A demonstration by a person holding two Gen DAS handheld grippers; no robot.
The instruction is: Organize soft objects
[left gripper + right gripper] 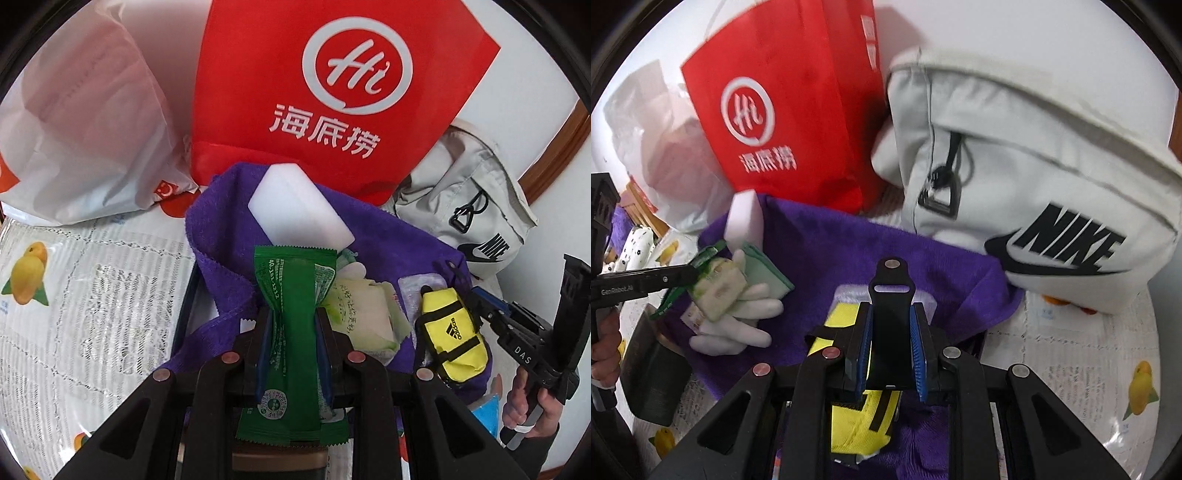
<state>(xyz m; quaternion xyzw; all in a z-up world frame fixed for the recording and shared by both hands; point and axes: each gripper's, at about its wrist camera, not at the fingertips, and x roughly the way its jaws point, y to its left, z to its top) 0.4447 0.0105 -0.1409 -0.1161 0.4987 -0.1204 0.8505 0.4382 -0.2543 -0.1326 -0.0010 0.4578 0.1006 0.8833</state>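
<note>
Your left gripper (291,325) is pinched nearly together on a green snack sachet (291,332) at the lower centre of the left wrist view; the wrapper crumples at the waist between the pads, its small print blurred apart from some digits. Your right gripper (890,354) is clamped almost closed on the black strap (891,325) of a small yellow pouch (448,332), which carries an adidas logo and hangs at the right of the left view, over the purple towel (221,236).

On that towel lie one white foam block (299,206), one pale green-and-white packet (365,314) with unreadable Chinese print, one white glove (738,325), one folded mint-green cloth (764,269) and one clear packet (417,288).

Behind the towel, three bags stand: one red tote (332,92) marked "Hi" over "海底捞" at top centre, one white plastic bag (85,122) at upper left, and one grey backpack (1034,177) printed "NIKE" at right. The tablecloth (74,314) shows yellow fruit prints. Your right hand (524,402) grips its handle, stamped "DAS", at the lower right.
</note>
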